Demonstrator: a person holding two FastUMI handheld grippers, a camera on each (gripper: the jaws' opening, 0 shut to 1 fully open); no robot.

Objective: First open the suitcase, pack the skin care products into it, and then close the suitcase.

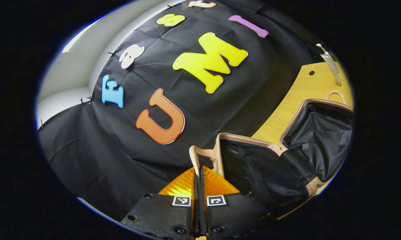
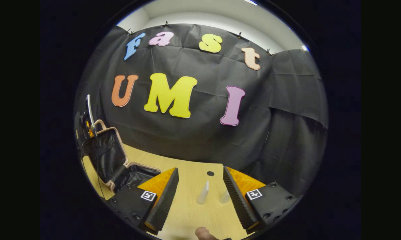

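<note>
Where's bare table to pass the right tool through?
Bare wood lies between the open suitcase and the two white bottles, and behind them toward the table hole by the cloth wall. It is crowded between the right tool fingers, where the bottles stand.

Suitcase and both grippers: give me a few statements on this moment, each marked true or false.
1. The suitcase lies open on the wooden table. True.
2. The right gripper has its jaws shut. False: they stand wide apart.
3. Two pale bottles stand upright on the table between the right gripper's jaws. True.
4. The left gripper has its jaws wide open. False: they are closed together, at the suitcase's handle.
5. The bottles are already inside the suitcase. False: they stand on the table, apart from it.
</note>
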